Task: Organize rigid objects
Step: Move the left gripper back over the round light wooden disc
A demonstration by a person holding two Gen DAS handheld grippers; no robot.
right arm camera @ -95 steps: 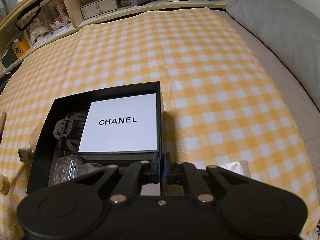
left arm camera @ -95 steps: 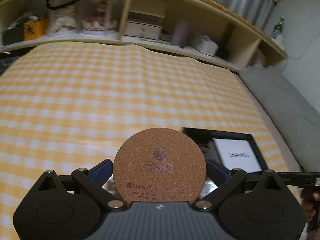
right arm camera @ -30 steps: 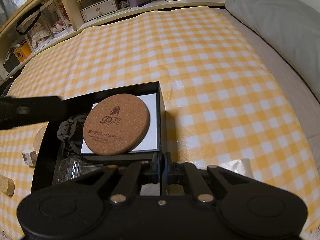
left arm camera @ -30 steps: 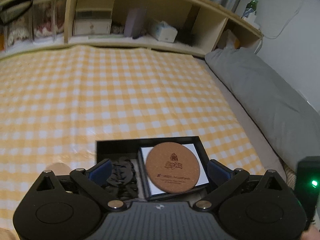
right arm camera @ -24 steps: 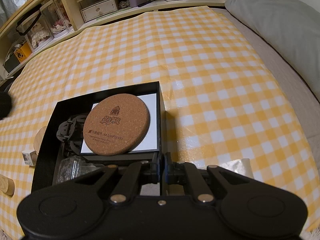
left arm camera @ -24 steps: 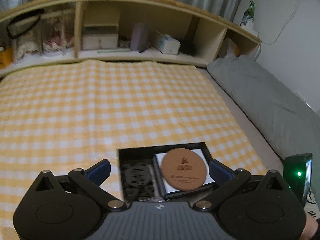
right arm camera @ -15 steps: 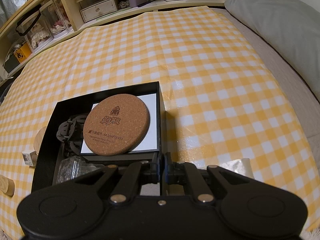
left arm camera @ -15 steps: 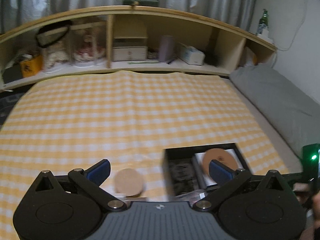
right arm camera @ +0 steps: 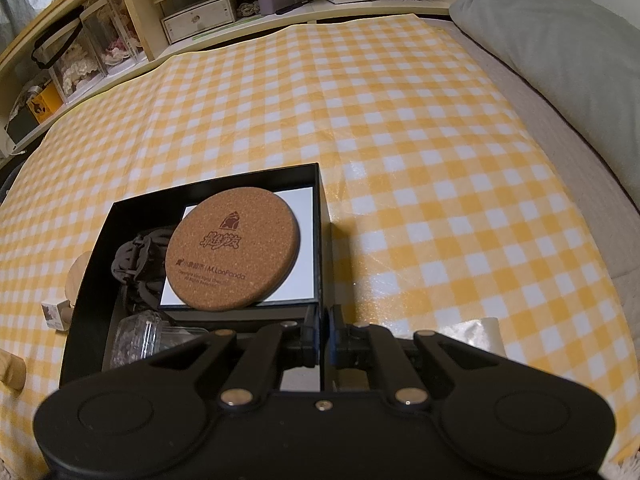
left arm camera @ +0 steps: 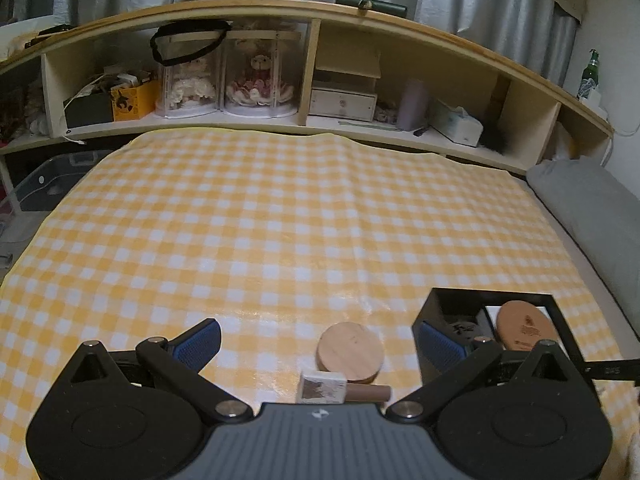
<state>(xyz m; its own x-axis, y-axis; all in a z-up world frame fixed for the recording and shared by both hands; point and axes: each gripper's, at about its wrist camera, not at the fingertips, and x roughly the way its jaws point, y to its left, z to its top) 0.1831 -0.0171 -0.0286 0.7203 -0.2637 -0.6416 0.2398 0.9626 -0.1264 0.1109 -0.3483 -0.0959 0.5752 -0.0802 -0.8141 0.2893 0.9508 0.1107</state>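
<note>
A black open box (right arm camera: 324, 216) sits on the yellow checked cloth. In it a round cork coaster (right arm camera: 232, 248) lies on a white-topped inner box (right arm camera: 302, 216), beside a black hair claw (right arm camera: 136, 272) and a clear faceted piece (right arm camera: 136, 336). My right gripper (right arm camera: 323, 320) is shut on the box's right wall near its front corner. My left gripper (left arm camera: 320, 344) stands open and empty to the left of the box (left arm camera: 436, 304), its fingers either side of a pale wooden disc (left arm camera: 350, 350) and a small white-headed wooden stamp (left arm camera: 322, 387).
A wooden shelf unit (left arm camera: 312, 76) with boxes, doll cases and a tissue box runs along the far edge. A grey pillow (right arm camera: 560, 40) lies at the right. Another wooden piece (right arm camera: 12, 368) rests at the cloth's left edge, and a white packet (right arm camera: 490, 336) right of my right gripper.
My left gripper let the cork coaster go into the box, then swung away to the left, empty; the wooden disc and stamp came into view between its fingers. The right gripper has kept still.
</note>
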